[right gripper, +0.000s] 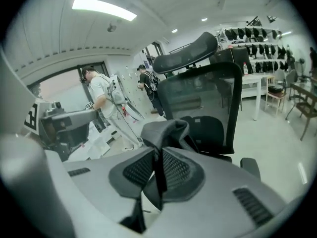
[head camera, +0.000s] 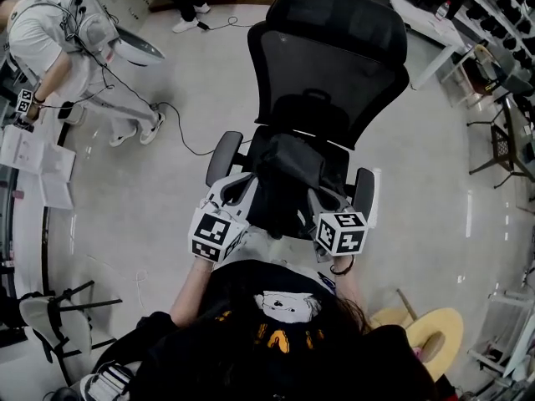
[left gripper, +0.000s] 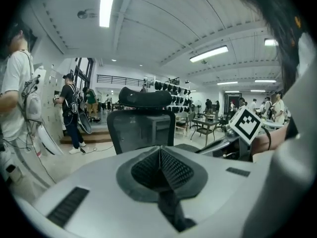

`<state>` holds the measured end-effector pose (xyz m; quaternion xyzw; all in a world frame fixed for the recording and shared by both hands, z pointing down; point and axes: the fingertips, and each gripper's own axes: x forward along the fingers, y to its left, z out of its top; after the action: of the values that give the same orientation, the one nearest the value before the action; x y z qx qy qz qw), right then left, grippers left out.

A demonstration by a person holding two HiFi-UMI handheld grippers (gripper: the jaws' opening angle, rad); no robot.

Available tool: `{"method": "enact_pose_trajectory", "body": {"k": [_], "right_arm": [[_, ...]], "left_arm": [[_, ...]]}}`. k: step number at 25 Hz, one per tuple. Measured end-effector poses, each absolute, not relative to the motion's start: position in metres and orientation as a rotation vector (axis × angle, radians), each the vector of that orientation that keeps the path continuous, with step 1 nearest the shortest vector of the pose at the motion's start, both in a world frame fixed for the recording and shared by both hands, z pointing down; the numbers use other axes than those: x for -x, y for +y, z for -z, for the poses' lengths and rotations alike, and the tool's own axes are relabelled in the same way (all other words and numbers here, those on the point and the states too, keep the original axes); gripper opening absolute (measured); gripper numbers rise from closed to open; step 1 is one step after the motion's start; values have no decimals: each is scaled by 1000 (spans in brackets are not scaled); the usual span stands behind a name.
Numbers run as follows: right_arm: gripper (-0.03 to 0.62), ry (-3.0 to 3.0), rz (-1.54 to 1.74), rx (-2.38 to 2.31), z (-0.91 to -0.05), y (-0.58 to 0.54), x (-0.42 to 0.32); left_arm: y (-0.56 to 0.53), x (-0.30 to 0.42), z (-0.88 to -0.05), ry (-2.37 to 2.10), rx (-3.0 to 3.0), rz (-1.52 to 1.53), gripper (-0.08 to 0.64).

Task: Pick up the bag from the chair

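A black bag (head camera: 288, 174) hangs over the seat of a black mesh office chair (head camera: 334, 65), held between both grippers. My left gripper (head camera: 248, 189) is at the bag's left side and my right gripper (head camera: 318, 195) at its right side. In the left gripper view the left gripper (left gripper: 160, 168) has its jaws pressed together, with a dark strap (left gripper: 171, 212) running down from between them. In the right gripper view the right gripper (right gripper: 157, 170) is shut on black fabric of the bag (right gripper: 166, 130), which bulges above the pads. The chair back (right gripper: 203, 98) stands behind it.
A person in white (head camera: 58, 48) stands at the upper left, with cables (head camera: 180, 136) and papers (head camera: 38, 161) on the floor nearby. A black folding chair (head camera: 58, 307) is at the lower left, a wooden stool (head camera: 435, 332) at the lower right, and tables (head camera: 435, 32) at the far right.
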<state>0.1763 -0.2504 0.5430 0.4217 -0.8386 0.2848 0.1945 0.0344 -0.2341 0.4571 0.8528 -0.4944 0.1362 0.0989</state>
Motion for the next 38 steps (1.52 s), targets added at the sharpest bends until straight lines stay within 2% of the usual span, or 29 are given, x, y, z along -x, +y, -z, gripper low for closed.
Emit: {"method": "enact_pose_trajectory", "body": {"k": [8, 18, 38], "right_arm": [[38, -2510, -749, -1158, -482, -196, -191], [37, -2572, -733, -1130, -457, -132, -208], [36, -2586, -740, -1085, -446, -71, -175]], "left_arm": [[-173, -60, -440, -1524, -2518, -367, 9], [-103, -84, -419, -1556, -2504, -358, 9], [-41, -55, -419, -1561, -2466, -371, 9]]}}
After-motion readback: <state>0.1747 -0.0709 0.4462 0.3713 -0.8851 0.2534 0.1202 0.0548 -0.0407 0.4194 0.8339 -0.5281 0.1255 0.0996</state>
